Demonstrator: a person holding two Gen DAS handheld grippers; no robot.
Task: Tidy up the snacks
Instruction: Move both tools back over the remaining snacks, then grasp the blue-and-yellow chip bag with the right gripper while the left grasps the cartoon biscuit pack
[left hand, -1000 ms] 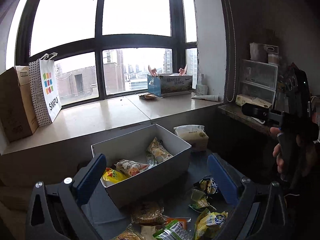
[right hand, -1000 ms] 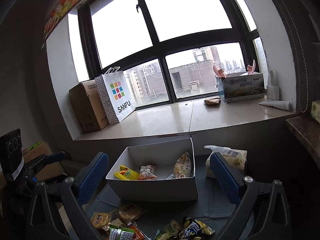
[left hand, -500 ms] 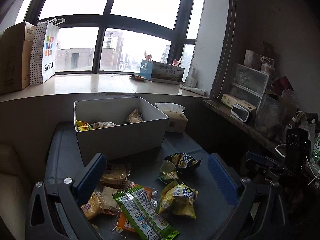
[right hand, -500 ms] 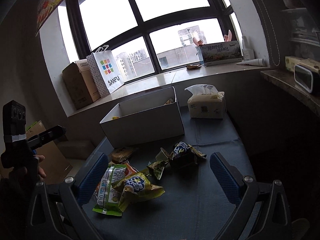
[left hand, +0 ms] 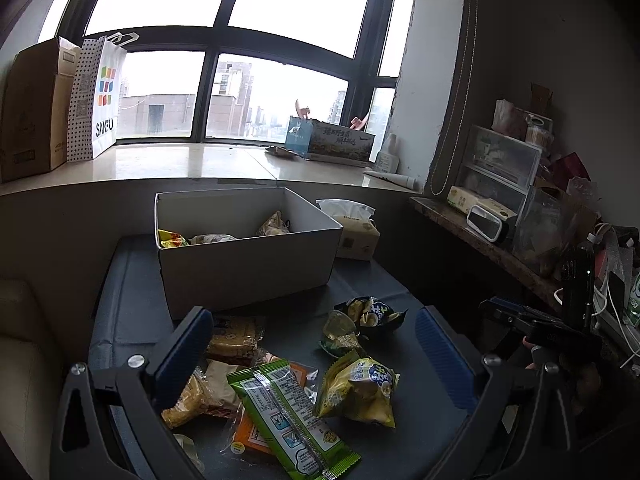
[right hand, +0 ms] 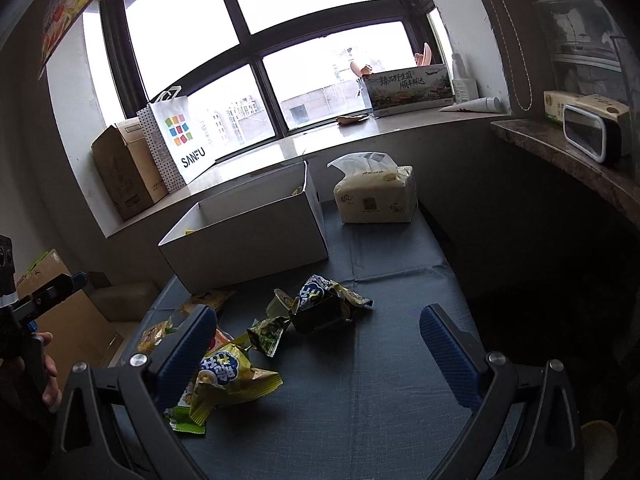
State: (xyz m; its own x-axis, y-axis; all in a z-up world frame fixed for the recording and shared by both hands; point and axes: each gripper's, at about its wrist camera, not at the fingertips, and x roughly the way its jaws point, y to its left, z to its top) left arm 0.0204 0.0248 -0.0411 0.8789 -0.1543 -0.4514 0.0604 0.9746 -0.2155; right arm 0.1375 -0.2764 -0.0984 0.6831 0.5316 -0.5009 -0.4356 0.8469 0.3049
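Left claw (left hand: 314, 354) agape over snacks (left hand: 352, 388); right claw (right hand: 318, 350) agape, empty

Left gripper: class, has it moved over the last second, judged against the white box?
Yes. The left gripper has pulled back from the white box and now hangs over the loose snack packets, jaws open.

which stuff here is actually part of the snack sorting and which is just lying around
Part of the job:
white box
green wafer pack
yellow chip bag
dark snack bag
biscuit packs

Just lying about:
tissue pack
SANFU bag
cardboard box
printed box on the sill
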